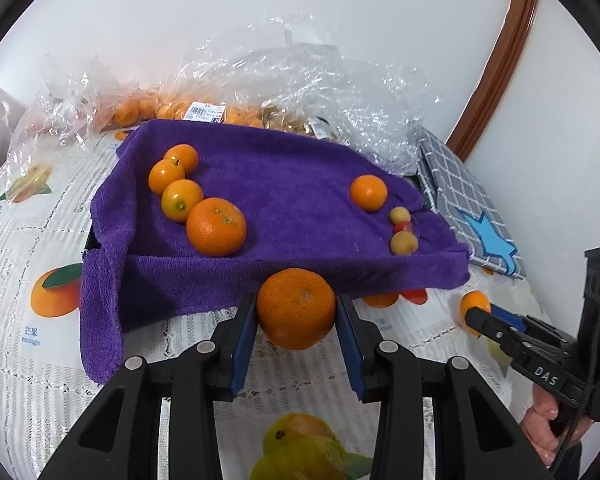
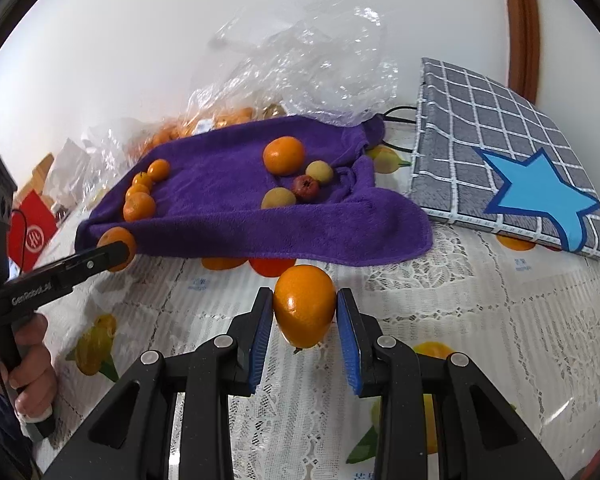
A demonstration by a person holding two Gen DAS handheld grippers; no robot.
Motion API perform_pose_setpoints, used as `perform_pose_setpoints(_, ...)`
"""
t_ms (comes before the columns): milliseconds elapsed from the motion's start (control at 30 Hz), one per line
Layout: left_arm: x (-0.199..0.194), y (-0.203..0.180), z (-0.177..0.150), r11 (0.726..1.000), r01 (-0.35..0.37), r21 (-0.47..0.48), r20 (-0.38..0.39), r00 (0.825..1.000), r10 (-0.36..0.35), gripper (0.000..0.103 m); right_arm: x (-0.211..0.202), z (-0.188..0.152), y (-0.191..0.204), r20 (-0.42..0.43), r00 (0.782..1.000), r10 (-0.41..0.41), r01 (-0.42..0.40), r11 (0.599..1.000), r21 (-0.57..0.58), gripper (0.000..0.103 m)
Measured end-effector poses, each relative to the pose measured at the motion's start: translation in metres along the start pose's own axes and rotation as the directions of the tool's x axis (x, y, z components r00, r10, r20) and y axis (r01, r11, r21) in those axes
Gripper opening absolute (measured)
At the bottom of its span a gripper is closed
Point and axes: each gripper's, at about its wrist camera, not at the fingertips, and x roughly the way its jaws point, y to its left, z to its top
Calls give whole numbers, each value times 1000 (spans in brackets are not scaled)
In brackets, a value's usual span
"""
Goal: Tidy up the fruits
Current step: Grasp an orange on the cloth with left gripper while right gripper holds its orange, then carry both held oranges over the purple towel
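Note:
My left gripper [image 1: 296, 302] is shut on a rough-skinned mandarin [image 1: 294, 322], held just in front of the purple towel [image 1: 284, 184]. My right gripper [image 2: 304, 294] is shut on a smooth orange fruit [image 2: 305, 314], to the right of the left one and in front of the towel's [image 2: 240, 216] near edge. On the towel's left lie several orange fruits in a row [image 1: 181, 200], ending in a bigger mandarin [image 1: 216, 226]. On its right lie one mandarin [image 1: 368, 192], two pale yellow fruits [image 1: 404, 243] and a small red fruit [image 2: 305, 187].
Crumpled clear plastic bags [image 1: 300, 76] holding more oranges lie behind the towel by the white wall. A grey checked pad with a blue star [image 2: 520, 168] lies at the right. A red box [image 2: 32, 232] stands far left. The lace tablecloth [image 2: 440, 300] has printed fruit pictures.

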Motion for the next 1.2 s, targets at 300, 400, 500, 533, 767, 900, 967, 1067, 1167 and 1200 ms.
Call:
perform_pose_setpoints(300,-10,3,0,999,30,-15,41,999,-30,37,-4,-1,-2,14,1000,2,-2,1000,20,32)
perform_pose_setpoints(400,-14,5,1,999,32,-22,59,998,-30,37,-3,0,-6,-1,999,32,-32,999,41,32)
perform_pose_setpoints(500,-17,7,2,999,33,-33,69,997,-31,37,-4,4,-7,0,999,46,-46,997,57,32)
perform_pose_setpoints(533,-17,9,2,999,33,-38,71,997,-30,37,-6,6,-6,5,999,47,-47,997,58,32)
perform_pose_setpoints(767,-25,20,6,995,51,-81,99,994,-42,37,-26,31,4,58,995,81,-84,995,46,32)
perform_pose_setpoints(900,-31,28,8,993,52,-111,123,992,-38,37,-32,43,11,61,996,72,-73,997,16,32)
perform_pose_setpoints(967,-31,34,9,989,52,-137,127,991,-35,37,-33,49,14,56,996,63,-63,998,-5,32)
perform_pose_setpoints(1067,-30,37,10,987,46,-157,122,992,-27,37,-32,54,19,53,997,56,-54,998,-25,32)
perform_pose_setpoints(1167,-32,39,11,986,29,-165,137,990,-6,37,-30,61,24,56,996,63,-61,997,-39,32)
perform_pose_setpoints(1200,-33,40,12,985,23,-168,145,989,2,37,-28,63,26,56,996,68,-66,997,-40,32)
